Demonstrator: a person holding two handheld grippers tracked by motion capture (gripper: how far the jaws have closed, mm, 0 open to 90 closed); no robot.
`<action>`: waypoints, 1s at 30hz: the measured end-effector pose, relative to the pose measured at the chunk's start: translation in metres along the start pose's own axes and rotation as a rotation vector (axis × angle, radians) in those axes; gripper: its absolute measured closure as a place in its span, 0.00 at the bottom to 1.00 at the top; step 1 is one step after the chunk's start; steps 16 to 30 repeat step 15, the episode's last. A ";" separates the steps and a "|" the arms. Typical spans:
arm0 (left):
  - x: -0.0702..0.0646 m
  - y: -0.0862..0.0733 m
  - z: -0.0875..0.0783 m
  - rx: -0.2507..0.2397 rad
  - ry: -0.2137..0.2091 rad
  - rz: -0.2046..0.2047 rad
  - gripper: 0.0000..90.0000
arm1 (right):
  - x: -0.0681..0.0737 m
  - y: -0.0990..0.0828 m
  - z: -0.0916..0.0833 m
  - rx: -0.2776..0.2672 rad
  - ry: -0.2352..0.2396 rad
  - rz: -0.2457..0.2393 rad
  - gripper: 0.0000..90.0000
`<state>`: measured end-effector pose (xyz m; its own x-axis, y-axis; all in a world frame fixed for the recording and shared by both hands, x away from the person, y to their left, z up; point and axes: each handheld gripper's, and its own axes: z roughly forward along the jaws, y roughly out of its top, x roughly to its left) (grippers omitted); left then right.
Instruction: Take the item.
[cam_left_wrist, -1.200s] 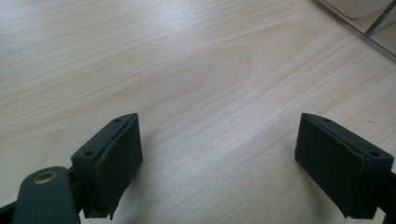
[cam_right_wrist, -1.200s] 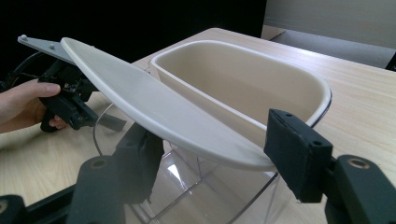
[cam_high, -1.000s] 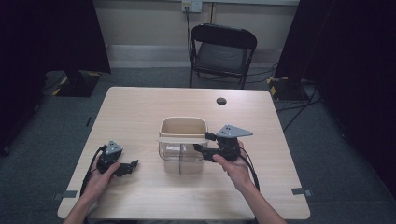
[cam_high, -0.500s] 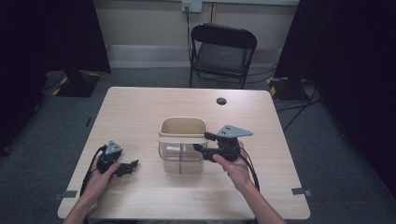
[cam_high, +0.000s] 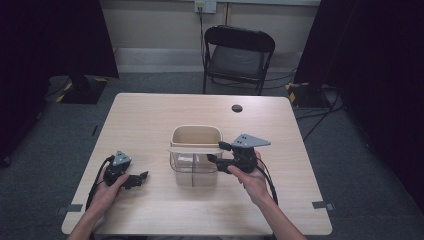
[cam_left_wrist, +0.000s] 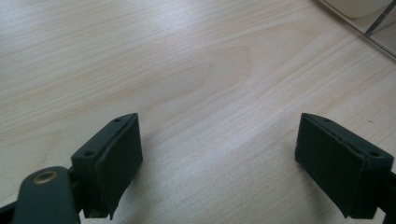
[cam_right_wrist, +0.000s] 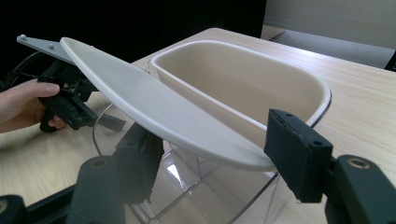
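The table (cam_high: 150, 115) carries one work piece: a clear plastic container (cam_high: 194, 170) with a beige insert tub (cam_high: 196, 137) seated in its far half. It sits just to the left of the right gripper (cam_high: 216, 152) and well to the right of the left gripper (cam_high: 142, 177).

The beige lid (cam_high: 195, 149) is off the container's rim. In the right gripper view it slants across the near, uncovered compartment, one end between the jaws and the other end raised toward the far hand. The right gripper (cam_right_wrist: 210, 154) pinches the lid (cam_right_wrist: 154, 109) by that near end, its jaws drawn in as far as they go around the lid's edge.

The left gripper (cam_left_wrist: 219, 163) rests low on the bare wood with its jaws spread wide and nothing between them; only a corner of the container (cam_left_wrist: 373, 28) shows ahead of it and to its right.

By my reading the work is partway: the lid is gripped and held at the container's top, but it lies tilted rather than flat, so it is neither seated nor carried clear. Whether it is coming off or going on cannot be told from this pose. What is left is to settle the lid, either pressed level onto the rim or set down on the table, and the idle left gripper may steady the container.
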<state>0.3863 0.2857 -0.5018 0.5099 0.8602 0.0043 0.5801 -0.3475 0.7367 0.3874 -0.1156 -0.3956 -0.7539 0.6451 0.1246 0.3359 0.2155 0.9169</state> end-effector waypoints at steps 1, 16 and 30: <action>0.000 0.000 0.000 0.000 0.000 0.001 0.16 | 0.000 0.000 0.000 -0.001 0.002 0.000 0.41; 0.000 0.000 0.000 0.000 0.000 0.000 0.16 | 0.000 0.000 0.000 0.000 -0.002 -0.001 0.41; 0.000 0.000 0.000 0.000 0.000 0.000 0.16 | 0.000 0.000 0.000 0.000 -0.002 -0.001 0.41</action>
